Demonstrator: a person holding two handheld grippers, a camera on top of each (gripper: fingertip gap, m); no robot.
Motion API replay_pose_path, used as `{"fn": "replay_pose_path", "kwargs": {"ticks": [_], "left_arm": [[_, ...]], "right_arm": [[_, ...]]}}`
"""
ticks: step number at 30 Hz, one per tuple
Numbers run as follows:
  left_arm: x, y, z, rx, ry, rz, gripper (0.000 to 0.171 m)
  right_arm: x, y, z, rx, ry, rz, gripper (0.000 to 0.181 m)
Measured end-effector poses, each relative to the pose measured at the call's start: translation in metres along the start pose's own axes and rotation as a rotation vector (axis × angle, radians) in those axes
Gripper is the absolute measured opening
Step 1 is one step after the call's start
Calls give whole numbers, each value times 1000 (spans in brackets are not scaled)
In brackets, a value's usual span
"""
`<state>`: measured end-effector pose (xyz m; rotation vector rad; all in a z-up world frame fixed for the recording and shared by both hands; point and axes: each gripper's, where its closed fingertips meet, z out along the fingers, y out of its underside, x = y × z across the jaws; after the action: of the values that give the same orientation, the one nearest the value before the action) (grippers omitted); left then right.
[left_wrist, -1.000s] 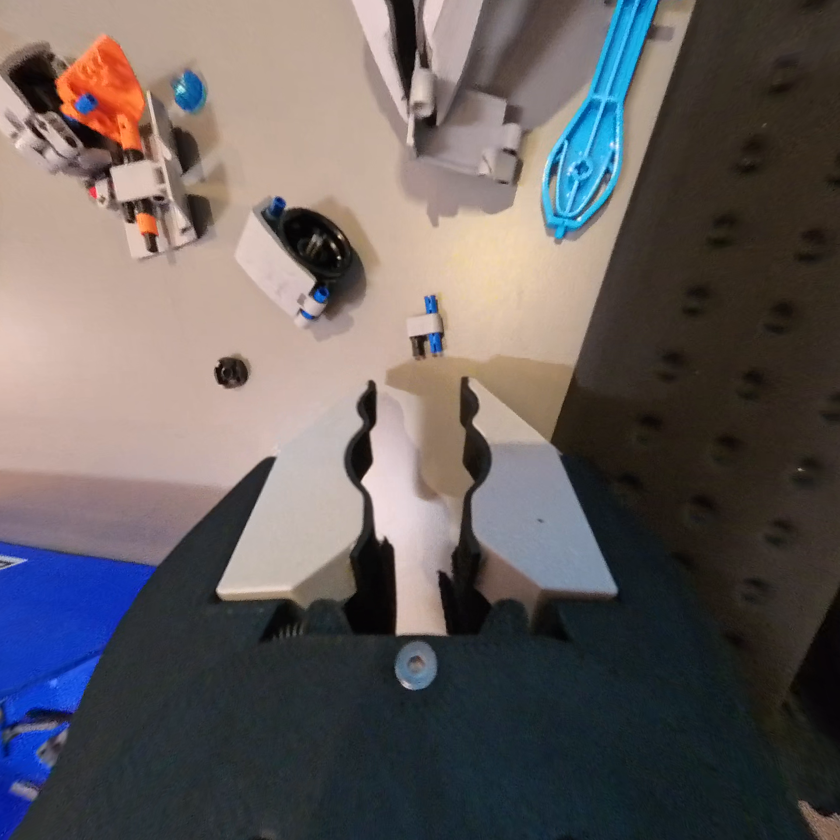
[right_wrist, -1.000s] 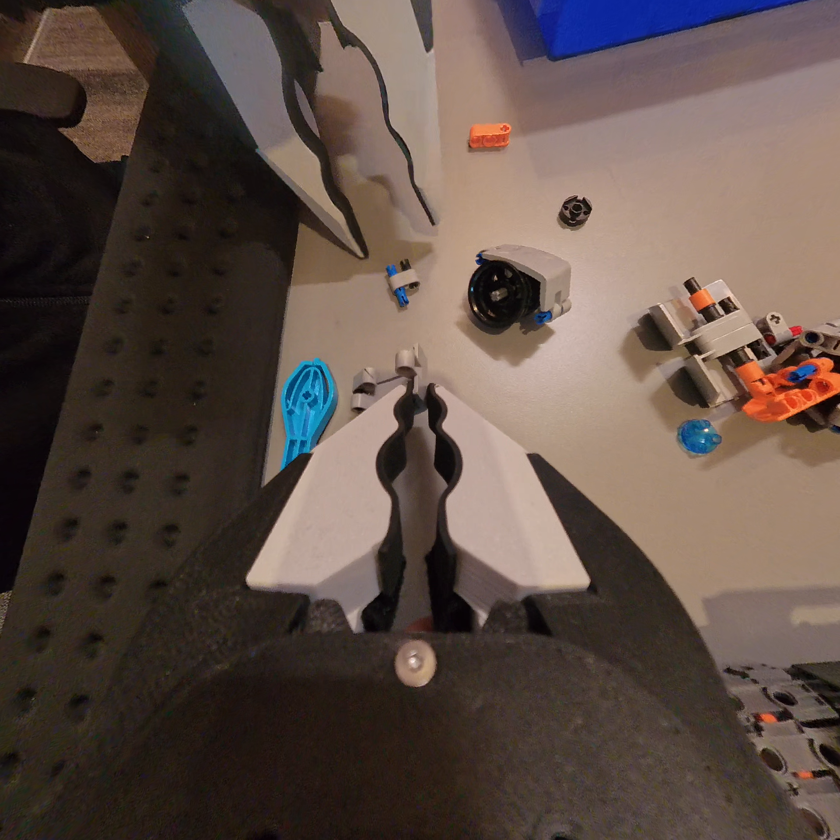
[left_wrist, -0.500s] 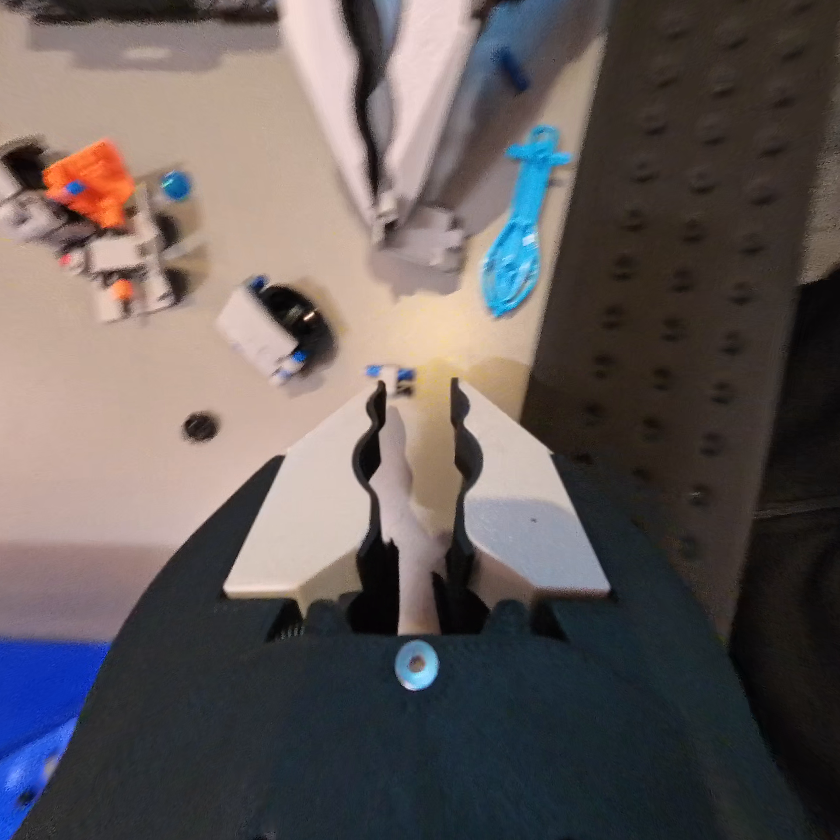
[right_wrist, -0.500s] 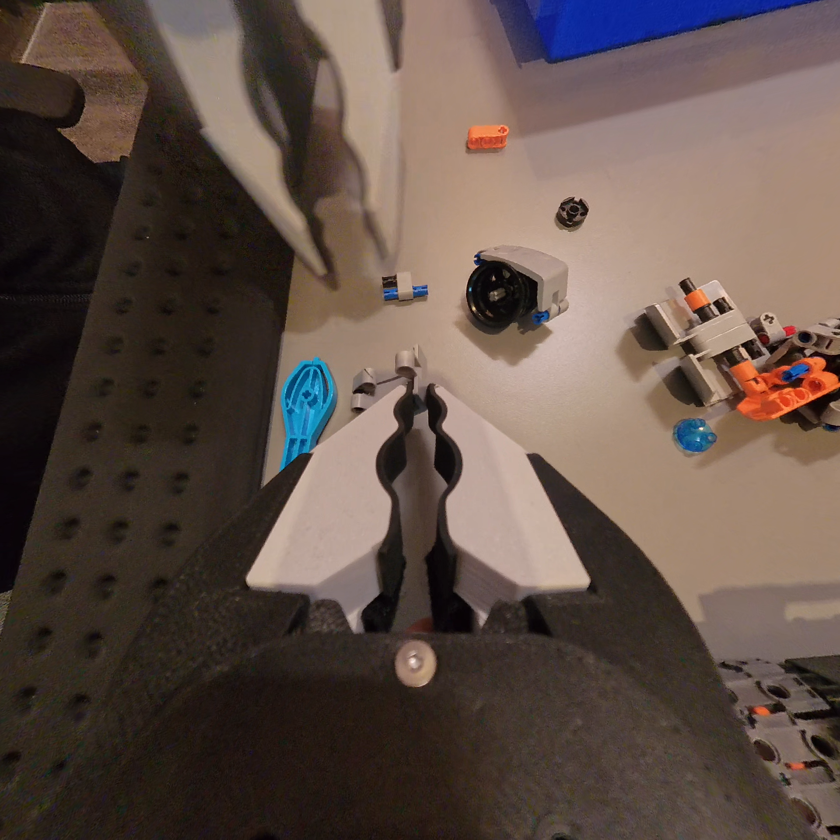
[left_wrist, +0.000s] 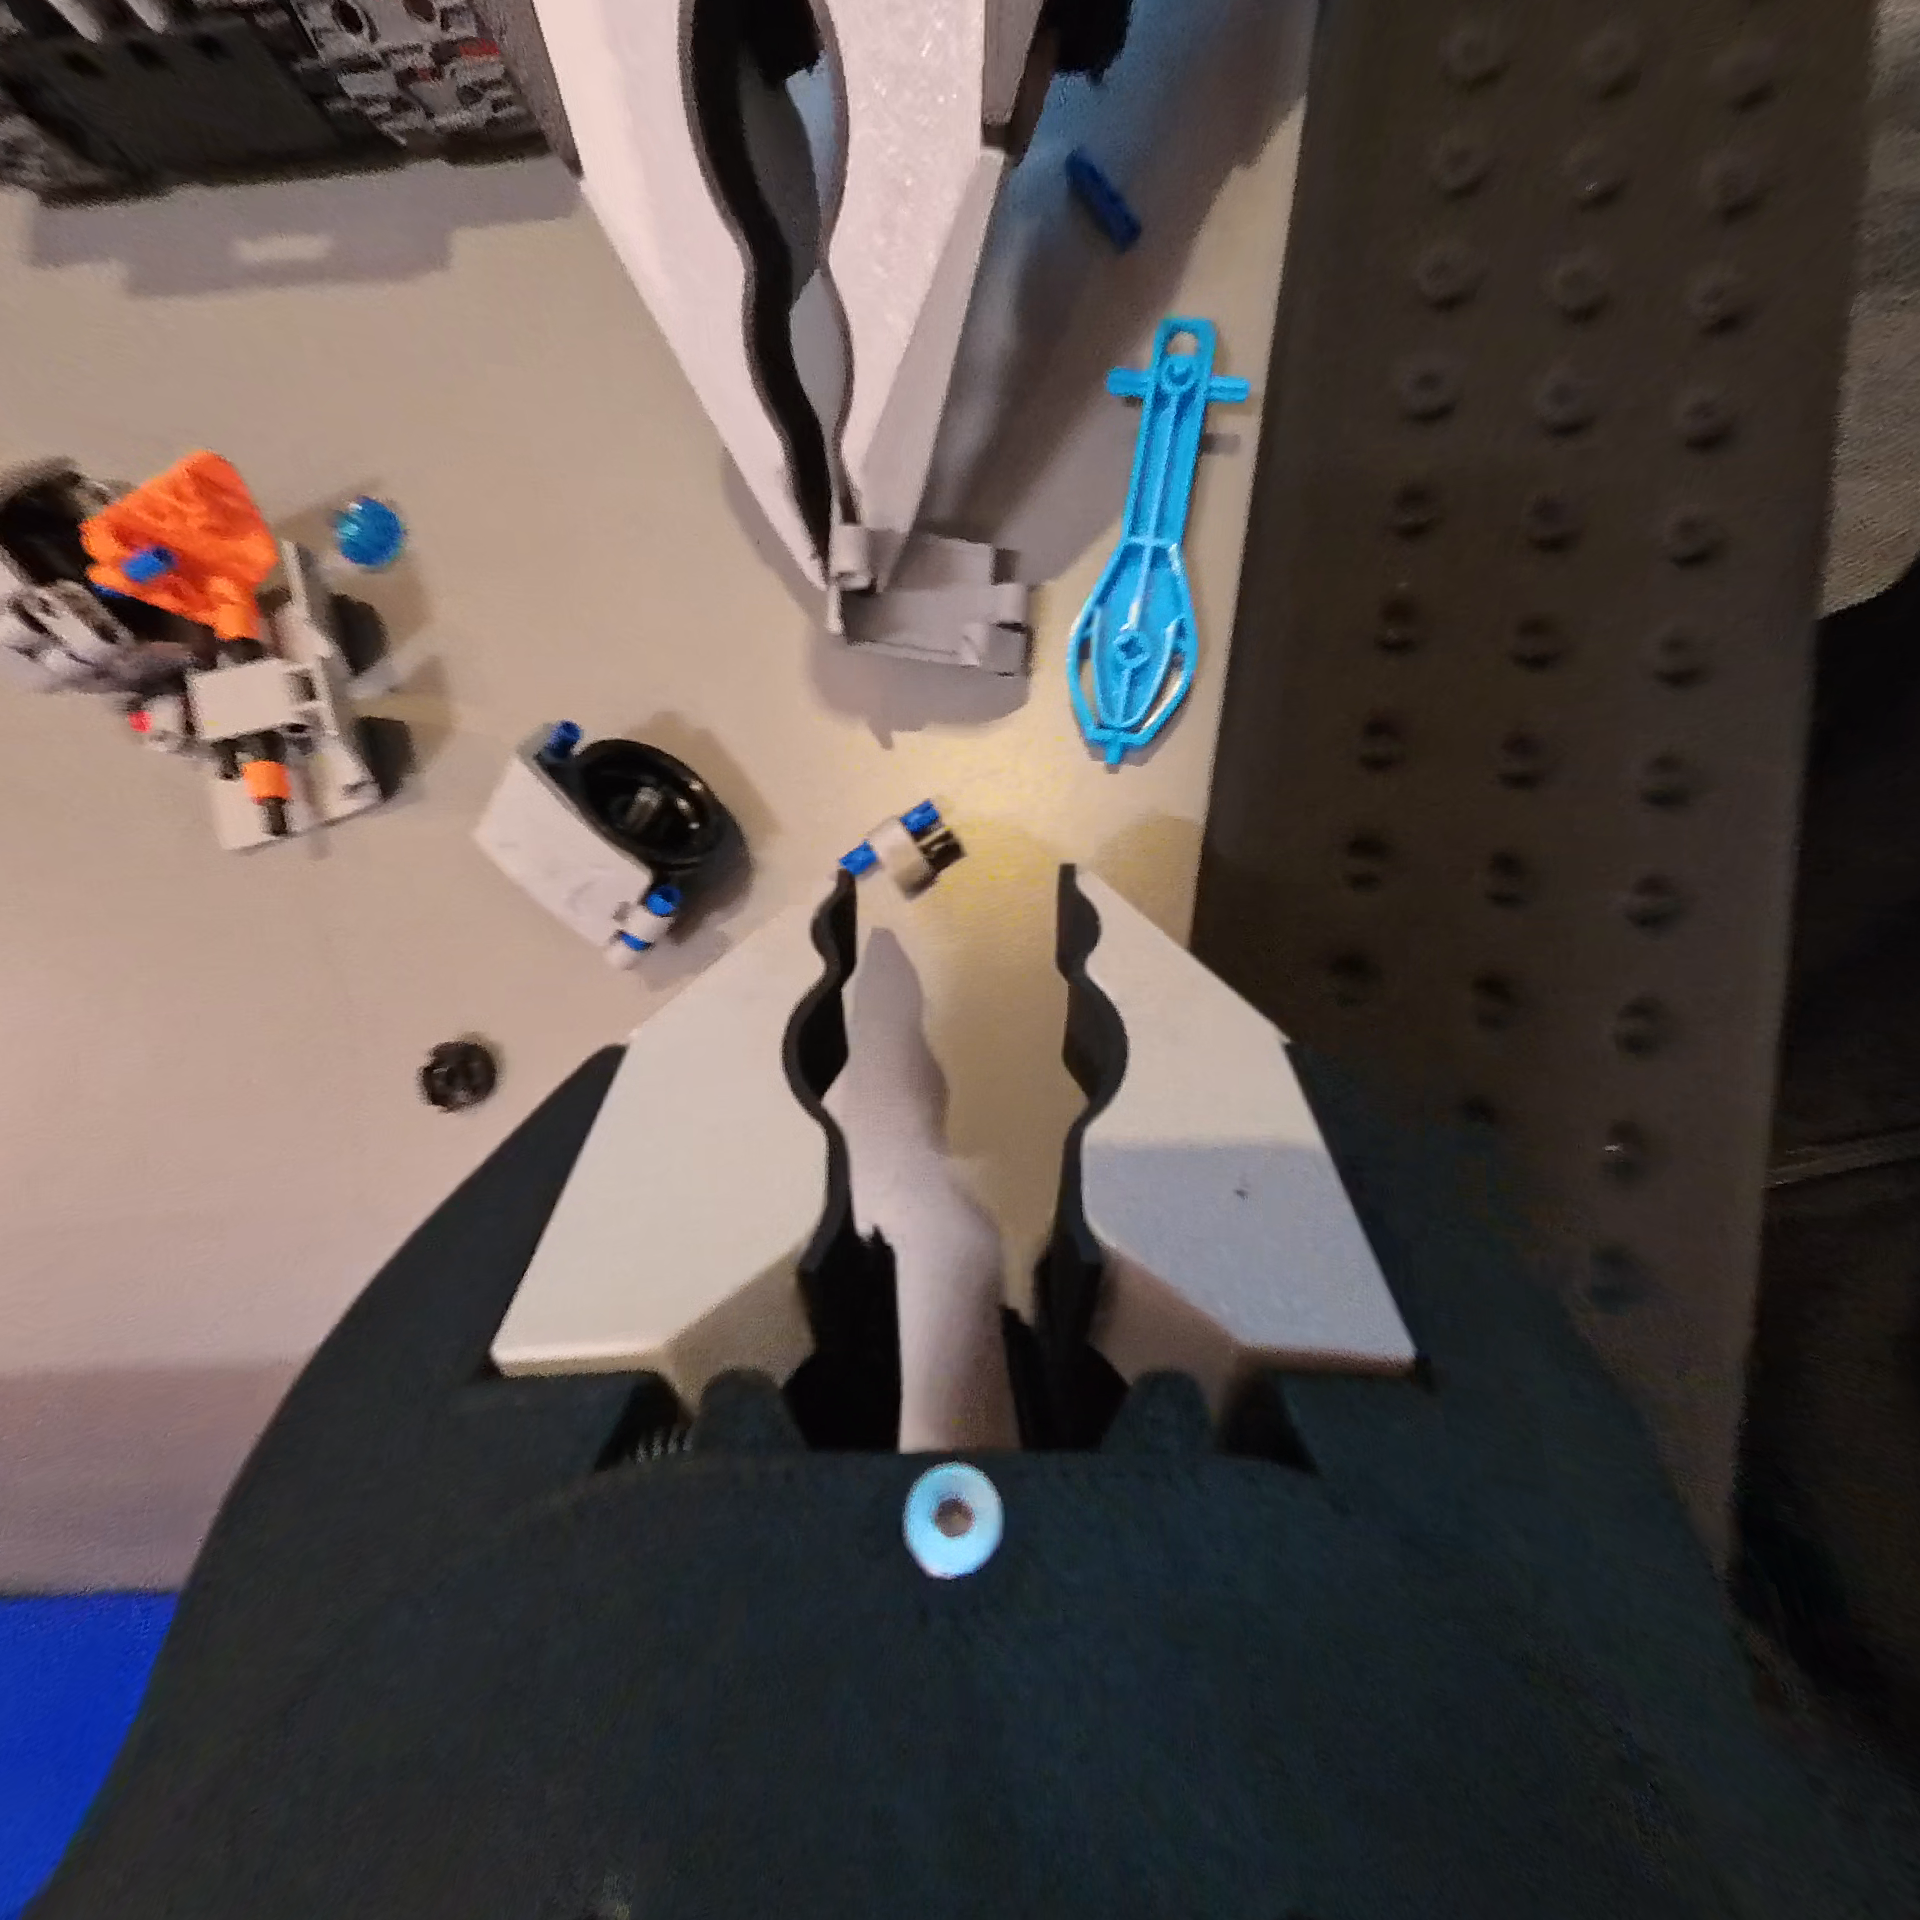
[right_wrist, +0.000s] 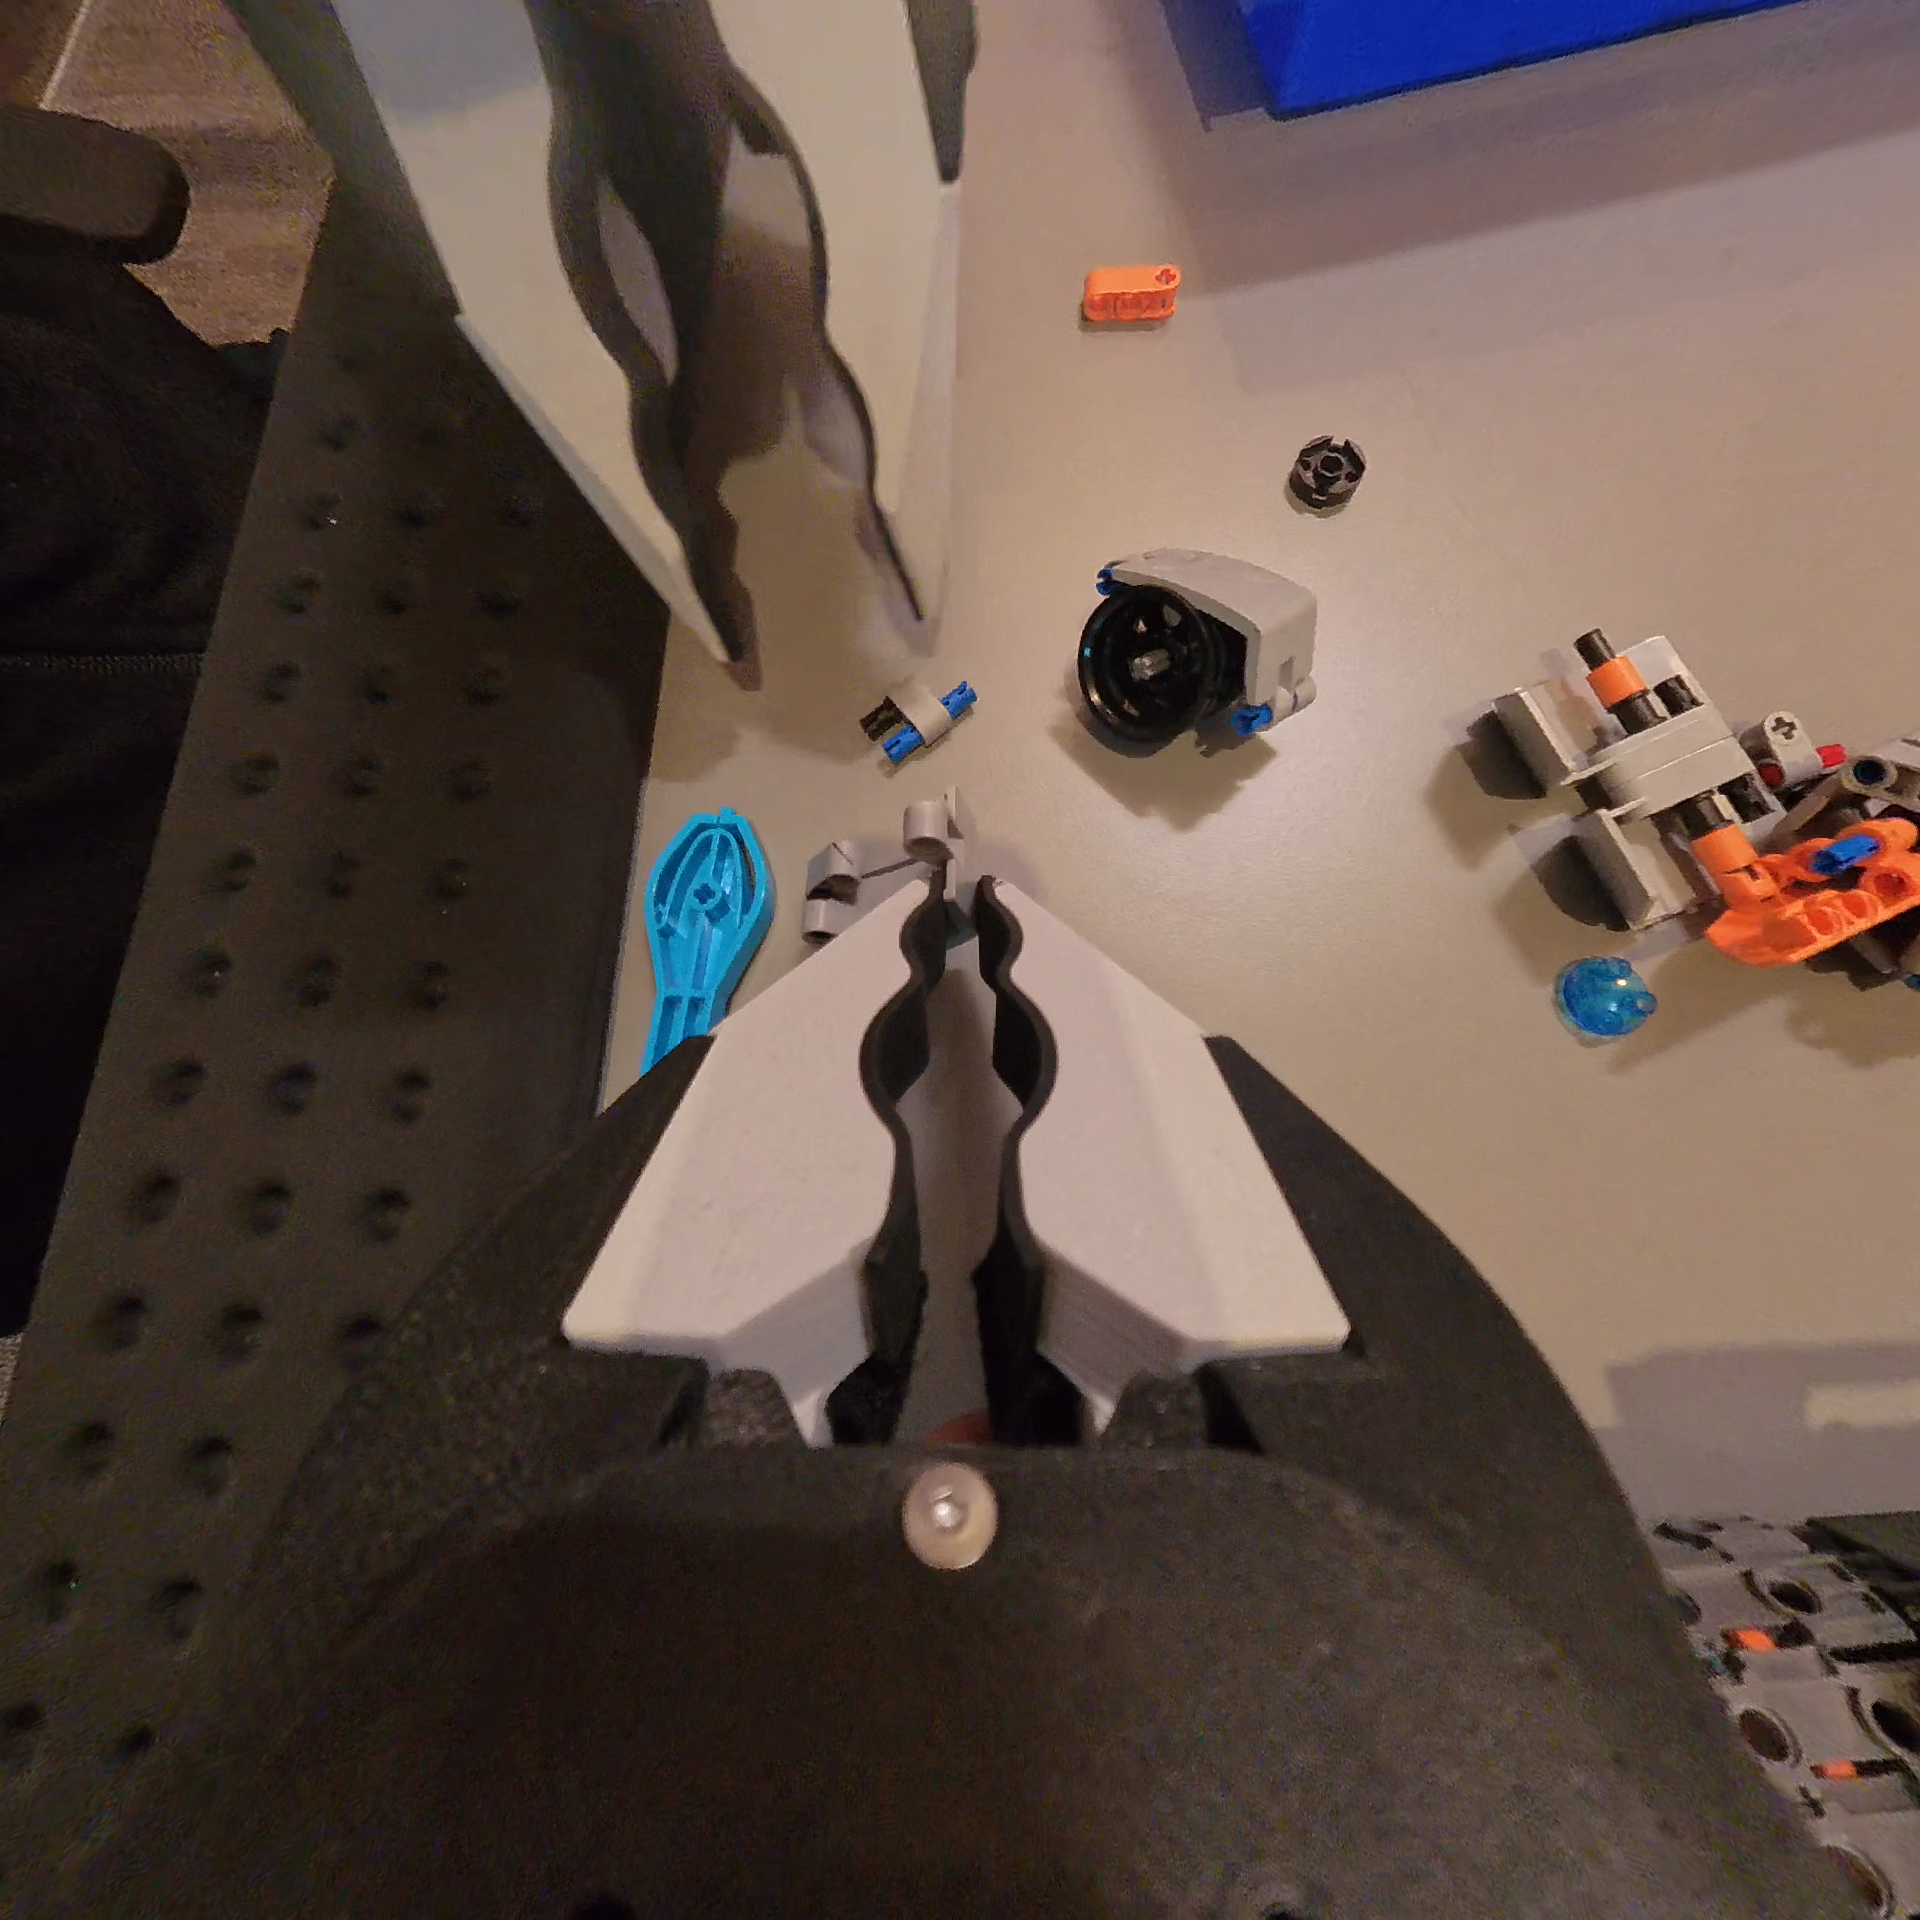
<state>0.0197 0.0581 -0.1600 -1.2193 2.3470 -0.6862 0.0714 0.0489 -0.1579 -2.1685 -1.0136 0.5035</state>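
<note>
Here the left tool hangs with its fingers apart over the beige counter, nearest a small grey connector with blue pins. The right tool is clamped on a grey beam assembly, just beside a light-blue paddle-shaped piece. A black wheel under a grey fender lies near.

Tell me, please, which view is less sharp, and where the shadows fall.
Left wrist view: motion-blurred, worst at the orange and grey assembly; shadow under the right gripper. Right wrist view: sharp table, only the left gripper smeared; soft shadow beside the black wheel.
</note>
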Motion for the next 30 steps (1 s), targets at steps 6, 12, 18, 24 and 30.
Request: {"fn": "replay_pose_path", "kwargs": {"ticks": [6, 12, 18, 24, 30], "left_arm": [[-5, 11, 16, -124, -27, 115, 13], [24, -4, 23, -43, 102, 80, 11], [-12, -4, 10, -49, -93, 35, 30], [-8, -1, 23, -83, -70, -45, 32], [-4, -3, 27, -62, -35, -110, 13]], "right_arm": [[0, 2, 0, -8, -1, 4, 2], [-1, 1, 0, -10, -4, -6, 2], [-3, 3, 0, -14, -15, 0, 2], [-6, 5, 4, -22, -40, 10, 2], [-7, 5, 4, -23, -48, 14, 2]]}}
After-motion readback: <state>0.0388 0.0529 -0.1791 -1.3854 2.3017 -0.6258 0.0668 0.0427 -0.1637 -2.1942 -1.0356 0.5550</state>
